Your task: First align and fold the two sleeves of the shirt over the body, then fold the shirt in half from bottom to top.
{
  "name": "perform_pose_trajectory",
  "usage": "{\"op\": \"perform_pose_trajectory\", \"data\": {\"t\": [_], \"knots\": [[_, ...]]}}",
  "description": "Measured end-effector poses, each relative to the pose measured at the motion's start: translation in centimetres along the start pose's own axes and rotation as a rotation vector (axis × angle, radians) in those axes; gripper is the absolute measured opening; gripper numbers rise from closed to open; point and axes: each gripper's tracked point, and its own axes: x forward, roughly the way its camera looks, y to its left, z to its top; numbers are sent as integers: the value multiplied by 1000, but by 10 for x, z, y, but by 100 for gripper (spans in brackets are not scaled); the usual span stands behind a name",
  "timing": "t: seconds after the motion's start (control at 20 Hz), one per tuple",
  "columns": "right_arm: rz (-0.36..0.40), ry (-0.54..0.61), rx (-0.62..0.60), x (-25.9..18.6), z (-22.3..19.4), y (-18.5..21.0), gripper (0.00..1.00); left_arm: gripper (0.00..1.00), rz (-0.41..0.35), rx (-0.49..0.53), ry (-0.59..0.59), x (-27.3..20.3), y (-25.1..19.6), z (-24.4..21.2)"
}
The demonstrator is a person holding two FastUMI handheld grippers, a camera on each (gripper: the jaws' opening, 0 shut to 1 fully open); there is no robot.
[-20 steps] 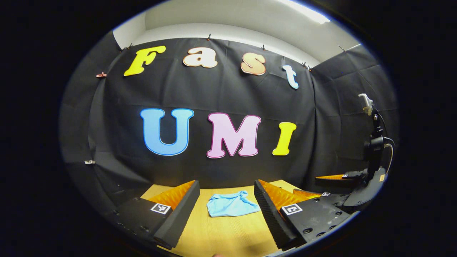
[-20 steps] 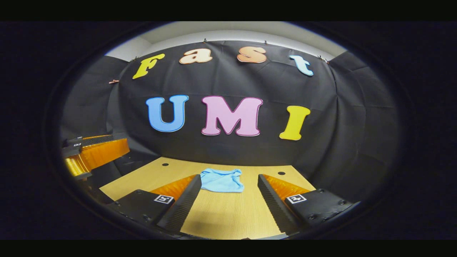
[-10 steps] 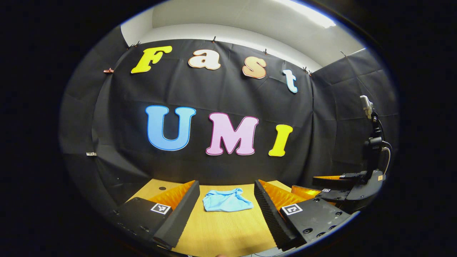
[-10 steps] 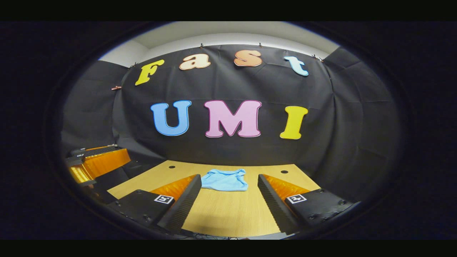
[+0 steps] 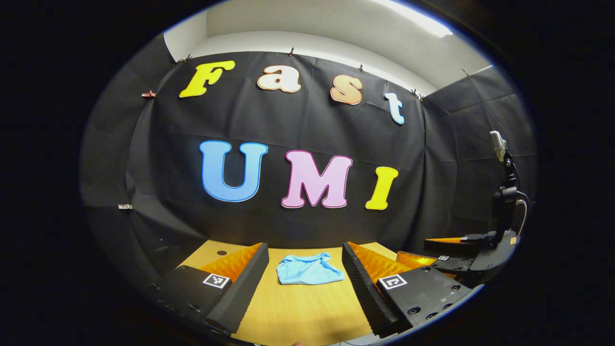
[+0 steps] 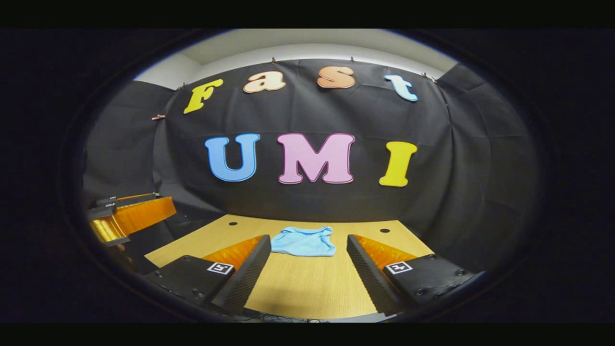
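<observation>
Black cloth walls back a wooden table (image 5: pixel 298 317) with a folded shirt (image 5: pixel 310 270) lying on it.

Both grippers hang apart from the shirt with fingers spread wide and nothing between them. The left gripper (image 5: pixel 303 283) faces the small blue bundle, which lies flat near the table's far edge, seen between its fingers; the right gripper (image 6: pixel 307 269) does likewise. In the left gripper view the right gripper shows off to the right; in the right gripper view the left gripper shows at far left.
</observation>
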Motion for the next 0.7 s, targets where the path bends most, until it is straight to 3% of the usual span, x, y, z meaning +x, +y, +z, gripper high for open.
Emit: {"op": "perform_pose_trajectory", "data": {"t": [0.05,0.7], "knots": [[2,0,-3,0,0,1,98,97,1,0,6,1,0,-3],[-1,-24,25,15,13,13,98,97,59,32,-3,-7,23,3]]}}
